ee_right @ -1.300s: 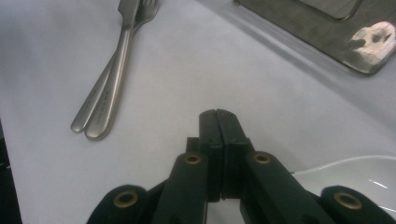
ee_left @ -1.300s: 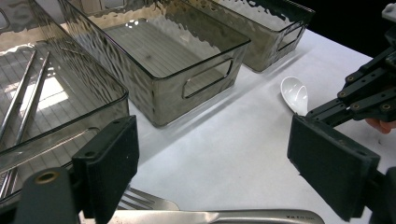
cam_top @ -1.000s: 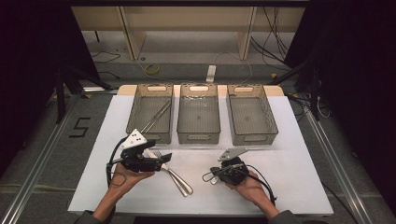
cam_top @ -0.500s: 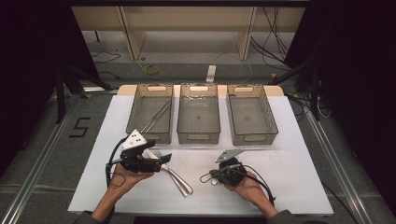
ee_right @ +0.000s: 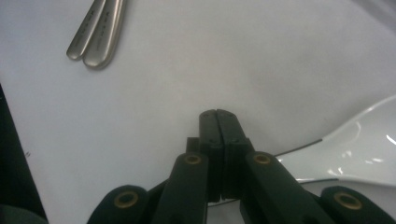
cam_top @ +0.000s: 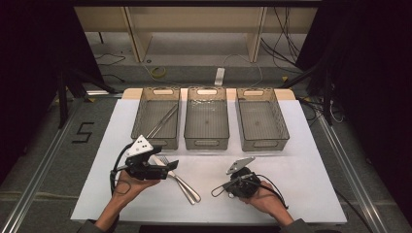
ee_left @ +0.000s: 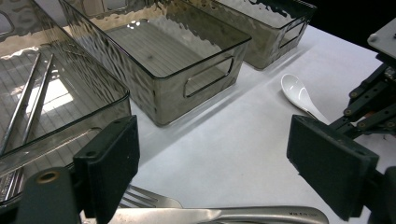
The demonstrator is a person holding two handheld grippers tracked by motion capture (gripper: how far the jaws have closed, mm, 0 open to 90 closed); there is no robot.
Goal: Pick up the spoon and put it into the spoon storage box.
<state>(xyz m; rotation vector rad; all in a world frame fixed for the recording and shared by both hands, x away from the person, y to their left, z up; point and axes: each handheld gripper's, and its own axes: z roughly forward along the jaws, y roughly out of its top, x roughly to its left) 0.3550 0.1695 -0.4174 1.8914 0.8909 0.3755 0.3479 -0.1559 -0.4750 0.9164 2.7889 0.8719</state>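
Observation:
My left gripper (cam_top: 171, 166) is open at the front left of the white table, held low over a metal fork (cam_top: 164, 160) and a second metal utensil (cam_top: 187, 188). From its own camera the left gripper (ee_left: 219, 163) has wide jaws, with the fork (ee_left: 149, 199) and a metal handle (ee_left: 261, 215) lying below between them, untouched. My right gripper (cam_top: 217, 191) is shut on nothing at the front right. Its closed tips (ee_right: 218, 116) point down at bare table, and a white ceramic spoon (ee_right: 359, 149) lies just beside them. That white spoon (ee_left: 299, 95) is also in the left gripper view.
Three smoky clear trays stand in a row at the back: the left tray (cam_top: 156, 144) holds a pair of metal chopsticks (cam_top: 163, 120), while the middle tray (cam_top: 206, 144) and right tray (cam_top: 265, 145) hold nothing. Two metal handle ends (ee_right: 95, 37) lie ahead of the right gripper.
The right gripper has edged slightly toward the table's front edge. The left gripper has kept still.

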